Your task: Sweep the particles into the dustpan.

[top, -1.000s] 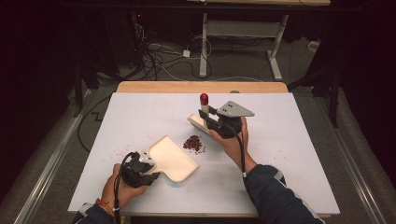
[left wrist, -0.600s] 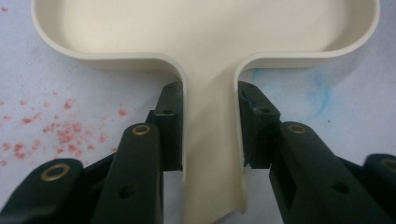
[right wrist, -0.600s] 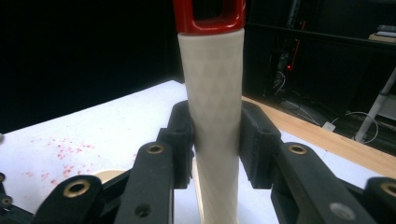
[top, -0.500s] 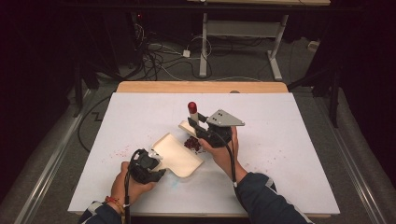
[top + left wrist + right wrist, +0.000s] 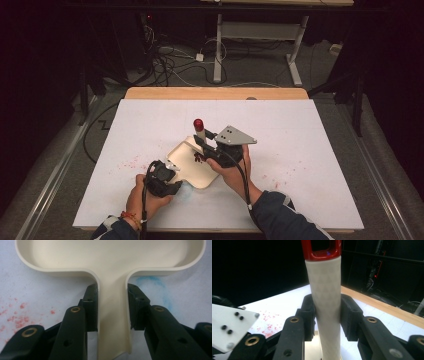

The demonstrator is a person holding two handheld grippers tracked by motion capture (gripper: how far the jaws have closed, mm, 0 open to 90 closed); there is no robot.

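White tabletop [image 5: 320, 145]: left gripper [image 5: 112, 306] clamps the cream dustpan [image 5: 192, 165] holding dark crumbs [image 5: 198, 157]; right gripper [image 5: 327, 315] grips the brush handle [image 5: 325, 305].

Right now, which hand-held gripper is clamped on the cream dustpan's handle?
The left hand-held gripper: it pinches the dustpan by its flat handle. The right hand-held gripper grips the white, red-capped brush handle instead.

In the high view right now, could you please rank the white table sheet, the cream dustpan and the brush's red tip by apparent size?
1. White table sheet, largest.
2. Cream dustpan.
3. Brush's red tip, smallest.
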